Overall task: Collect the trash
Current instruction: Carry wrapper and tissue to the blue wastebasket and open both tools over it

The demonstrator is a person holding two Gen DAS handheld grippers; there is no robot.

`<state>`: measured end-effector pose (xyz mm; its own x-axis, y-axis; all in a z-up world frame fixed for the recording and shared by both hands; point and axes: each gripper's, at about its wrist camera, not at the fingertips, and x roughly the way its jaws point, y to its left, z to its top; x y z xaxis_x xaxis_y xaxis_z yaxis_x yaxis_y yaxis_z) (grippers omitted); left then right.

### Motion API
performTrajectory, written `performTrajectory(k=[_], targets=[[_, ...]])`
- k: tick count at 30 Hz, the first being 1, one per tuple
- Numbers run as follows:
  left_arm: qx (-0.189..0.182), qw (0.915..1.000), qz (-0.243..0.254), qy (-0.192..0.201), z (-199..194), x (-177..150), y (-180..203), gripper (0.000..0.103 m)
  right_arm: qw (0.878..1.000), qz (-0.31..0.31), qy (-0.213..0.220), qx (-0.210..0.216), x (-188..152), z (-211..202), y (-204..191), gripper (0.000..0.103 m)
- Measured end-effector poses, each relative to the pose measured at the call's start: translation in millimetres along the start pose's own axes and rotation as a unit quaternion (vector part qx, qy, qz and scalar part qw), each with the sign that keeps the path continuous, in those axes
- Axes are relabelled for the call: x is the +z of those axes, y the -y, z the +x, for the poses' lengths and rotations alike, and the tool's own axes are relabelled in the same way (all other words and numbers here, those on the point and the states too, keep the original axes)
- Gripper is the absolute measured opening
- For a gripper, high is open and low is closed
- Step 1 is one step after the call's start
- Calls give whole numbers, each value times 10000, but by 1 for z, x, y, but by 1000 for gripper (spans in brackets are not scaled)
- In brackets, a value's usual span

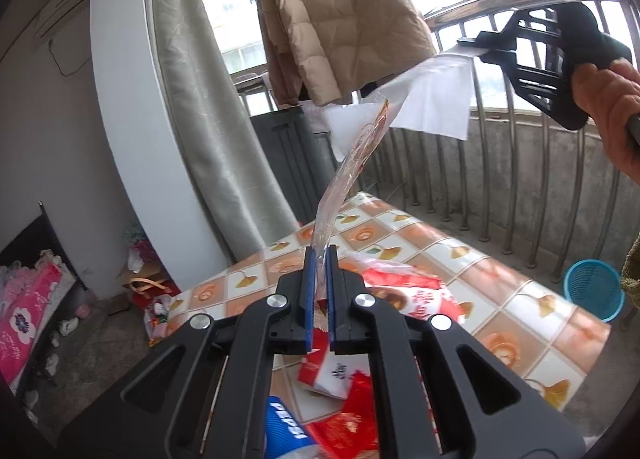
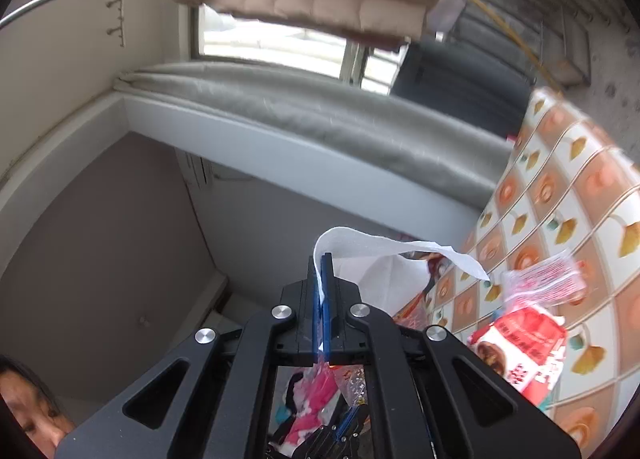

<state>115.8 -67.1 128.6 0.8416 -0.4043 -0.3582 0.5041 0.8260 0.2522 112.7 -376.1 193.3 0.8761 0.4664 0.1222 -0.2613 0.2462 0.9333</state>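
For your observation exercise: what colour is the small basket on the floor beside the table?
Light blue basket, seen best in the left wrist view.

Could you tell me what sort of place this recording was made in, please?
Probably an enclosed home balcony: a padded jacket hangs by barred windows, a metal railing runs behind, and a tiled-pattern table holds snack wrappers.

Matt black plastic left claw [image 1: 319, 259] with blue pads pinches a glossy clear plastic wrapper [image 1: 352, 163]. The right claw [image 2: 322, 271] grips soft white tissue paper [image 2: 384, 255]. The bench [image 1: 500, 259] wears shiny patterned oilcloth.
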Motion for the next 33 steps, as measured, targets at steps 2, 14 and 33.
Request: performTrajectory(k=[2, 14, 33], targets=[[-244, 9997, -84, -8, -4, 4, 9, 3, 9995, -38, 290, -80, 1, -34, -3, 2], [-1934, 9810, -44, -155, 0, 30, 118, 3, 9740, 299, 2111, -766, -17, -267, 20, 2], [-4354, 8630, -473, -2518, 121, 26, 378, 4, 9123, 1266, 3009, -2473, 1, -436, 161, 2]])
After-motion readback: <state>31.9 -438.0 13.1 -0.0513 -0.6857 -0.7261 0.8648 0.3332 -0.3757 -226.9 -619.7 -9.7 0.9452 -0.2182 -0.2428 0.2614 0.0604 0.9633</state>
